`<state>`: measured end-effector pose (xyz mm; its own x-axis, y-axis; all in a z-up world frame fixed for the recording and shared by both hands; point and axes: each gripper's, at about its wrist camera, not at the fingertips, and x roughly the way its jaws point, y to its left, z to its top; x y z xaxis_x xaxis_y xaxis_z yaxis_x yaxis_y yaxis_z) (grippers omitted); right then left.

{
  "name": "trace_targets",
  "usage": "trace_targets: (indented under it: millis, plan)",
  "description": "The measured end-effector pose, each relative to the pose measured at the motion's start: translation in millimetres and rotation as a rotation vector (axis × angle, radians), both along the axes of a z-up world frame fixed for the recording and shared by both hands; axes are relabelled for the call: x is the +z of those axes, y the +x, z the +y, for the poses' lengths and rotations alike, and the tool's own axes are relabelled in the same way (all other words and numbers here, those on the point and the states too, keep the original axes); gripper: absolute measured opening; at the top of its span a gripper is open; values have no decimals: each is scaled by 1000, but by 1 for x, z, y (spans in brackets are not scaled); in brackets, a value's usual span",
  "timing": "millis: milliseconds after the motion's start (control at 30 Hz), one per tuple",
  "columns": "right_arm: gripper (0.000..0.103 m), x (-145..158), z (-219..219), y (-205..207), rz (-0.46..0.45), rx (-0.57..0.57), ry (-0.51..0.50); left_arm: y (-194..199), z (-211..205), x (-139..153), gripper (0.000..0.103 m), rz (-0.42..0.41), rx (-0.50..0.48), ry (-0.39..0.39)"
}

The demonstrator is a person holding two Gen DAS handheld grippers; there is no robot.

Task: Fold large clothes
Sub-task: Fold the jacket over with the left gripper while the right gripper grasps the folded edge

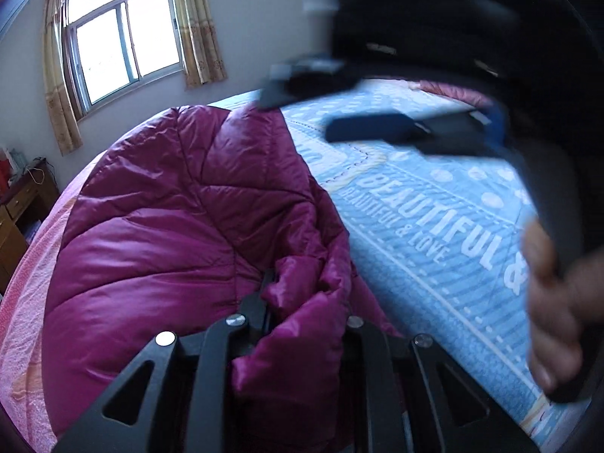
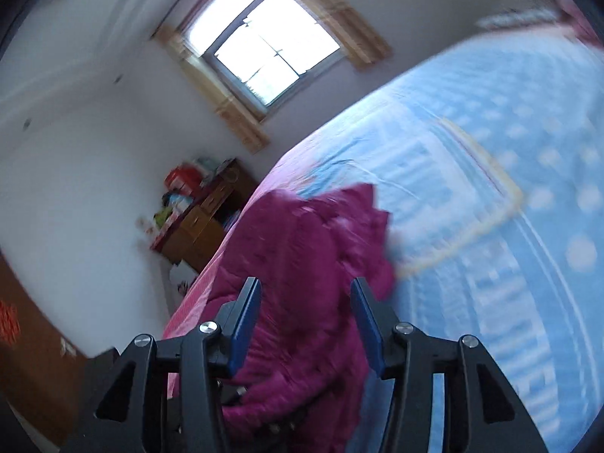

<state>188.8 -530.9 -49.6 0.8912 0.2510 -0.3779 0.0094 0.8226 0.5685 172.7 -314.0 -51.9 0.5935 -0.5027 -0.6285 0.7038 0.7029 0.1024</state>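
Pinching a bunched fold of the magenta quilted coat point(image 1: 158, 226), the left gripper point(image 1: 298, 302) is clenched on it. The right gripper point(image 2: 305, 324) stands parted and empty, with the coat beyond its fingers point(image 2: 245, 321) on the blue bedspread point(image 2: 490, 188).

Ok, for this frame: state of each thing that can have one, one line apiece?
Magenta quilted jacket: bunched up on the bed, not yet folded flat.
Left gripper: shut on a fold of the jacket.
Right gripper: open, nothing between its pads.
Blue bedspread: spread flat over the bed.
Window: looks shut, curtains drawn to the sides.
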Motion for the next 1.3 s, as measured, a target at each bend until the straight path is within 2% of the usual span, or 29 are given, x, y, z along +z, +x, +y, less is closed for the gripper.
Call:
trace_targets:
  millis: [67, 133, 167, 200, 233, 367, 467, 533, 600, 667, 767, 867, 967, 1100, 1200, 1300]
  plan:
    - [51, 1, 5, 24, 64, 24, -77, -1, 1, 2, 19, 6, -3, -7]
    - [45, -11, 7, 45, 149, 20, -123, -1, 6, 4, 22, 16, -8, -17]
    - [40, -19, 5, 48, 181, 18, -130, -3, 8, 6, 24, 21, -13, -23]
    - [40, -33, 3, 55, 235, 3, -133, -4, 9, 7, 27, 25, -23, -27]
    - [40, -43, 0, 58, 250, 3, -107, -7, 10, 9, 28, 28, -35, -24]
    - [38, -68, -11, 54, 219, -4, 14, -26, 21, 20, 30, 24, -82, -5]
    - [38, -69, -13, 52, 215, -2, 31, -32, 47, 45, 32, 93, -112, -85]
    - [38, -68, -11, 52, 215, -6, 22, -28, 68, 65, 48, 104, -103, -162]
    - [38, -71, -14, 53, 211, -8, 28, -21, 86, 87, 57, 68, -71, -220]
    - [38, -74, -15, 55, 208, -10, 36, -5, 95, 106, 62, 32, -24, -245]
    - [38, -73, -15, 48, 206, -15, 40, 39, 91, 121, 64, -14, 109, -199]
    - [38, -73, -15, 44, 203, -17, 49, 89, 76, 115, 64, 20, 250, -147]
    - [38, -75, -17, 43, 201, -20, 57, 113, 60, 95, 63, 61, 312, -113]
    - [38, -80, -23, 47, 197, -16, 82, 119, 50, 55, 63, 143, 356, -57]
    - [38, -82, -27, 46, 188, -11, 107, 113, 45, 40, 66, 117, 369, -25]
    - [38, -83, -28, 46, 188, -11, 108, 111, 39, 37, 71, 91, 373, 4]
